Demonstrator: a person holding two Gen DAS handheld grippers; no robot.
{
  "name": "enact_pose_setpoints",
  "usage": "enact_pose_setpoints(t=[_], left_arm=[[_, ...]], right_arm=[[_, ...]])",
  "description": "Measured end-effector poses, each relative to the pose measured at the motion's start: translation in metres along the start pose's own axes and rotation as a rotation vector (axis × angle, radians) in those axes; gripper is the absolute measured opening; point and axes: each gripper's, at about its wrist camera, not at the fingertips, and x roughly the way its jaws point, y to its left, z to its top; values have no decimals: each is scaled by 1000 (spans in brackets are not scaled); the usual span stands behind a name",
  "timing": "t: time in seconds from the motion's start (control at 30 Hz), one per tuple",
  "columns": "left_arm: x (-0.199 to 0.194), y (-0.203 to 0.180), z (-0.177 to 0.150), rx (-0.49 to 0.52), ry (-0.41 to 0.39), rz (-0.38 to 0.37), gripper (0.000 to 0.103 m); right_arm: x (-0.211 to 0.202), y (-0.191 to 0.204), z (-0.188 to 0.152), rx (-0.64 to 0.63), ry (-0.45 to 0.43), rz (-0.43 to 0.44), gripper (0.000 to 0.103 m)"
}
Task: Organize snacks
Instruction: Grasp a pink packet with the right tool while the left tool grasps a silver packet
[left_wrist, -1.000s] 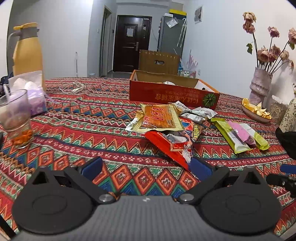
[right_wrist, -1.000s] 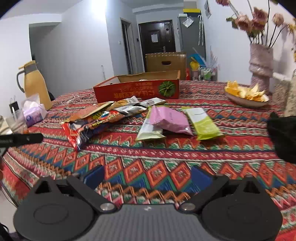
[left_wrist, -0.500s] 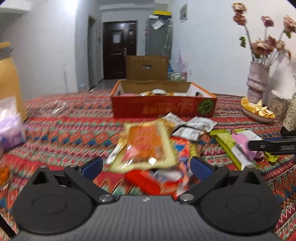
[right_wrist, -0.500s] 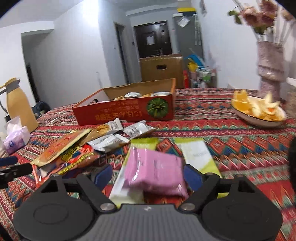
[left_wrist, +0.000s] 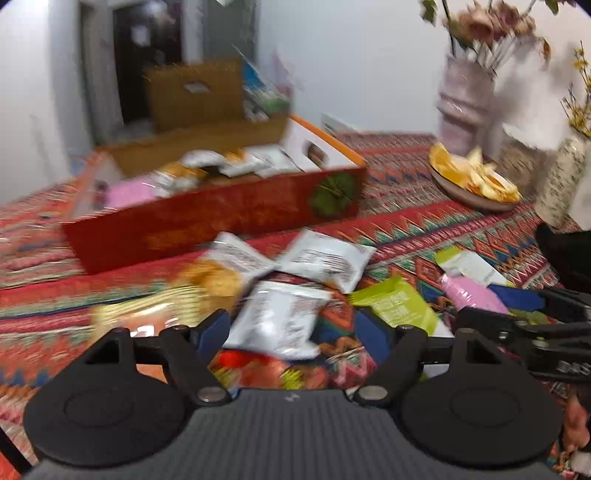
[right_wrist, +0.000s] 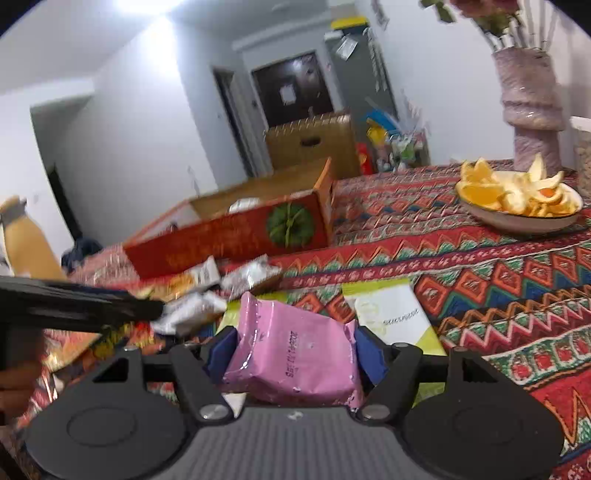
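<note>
The right hand-held gripper (right_wrist: 293, 349) grips the pink snack pack (right_wrist: 291, 354) between both fingers. The left hand-held gripper (left_wrist: 291, 330) is spread wide around a white packet (left_wrist: 280, 317) on the counter (left_wrist: 424, 221).

Pink snack pack (right_wrist: 291, 363) flat on green packs (right_wrist: 393, 317), near red box (right_wrist: 236, 240).

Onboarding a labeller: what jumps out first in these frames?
A puffy pink foil snack packet sits between the right tongs, filling the near foreground. Behind it, a long red cardboard box holds packets, and a shallow bowl of orange peels sits far right.
</note>
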Motion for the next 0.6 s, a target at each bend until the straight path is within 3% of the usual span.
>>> enact_pose_setpoints(t=[0.03, 0.1, 0.27, 0.33, 0.4, 0.6], left_arm=[[11, 0, 4, 1, 25, -2, 77], [28, -1, 6, 7, 72, 38, 66], [44, 4, 8, -37, 91, 13, 66], [42, 6, 9, -62, 82, 44, 46], [38, 7, 11, -73, 76, 43, 35], [15, 5, 8, -115, 41, 49, 32]], right_arm=[[-4, -1, -1, 6, -24, -3, 69], [-7, -3, 0, 18, -46, -1, 69], [-9, -9, 1, 42, -54, 12, 70], [-9, -11, 1, 53, -53, 13, 70], [-9, -10, 0, 54, -56, 15, 70], [-12, -10, -2, 52, -68, 5, 69]])
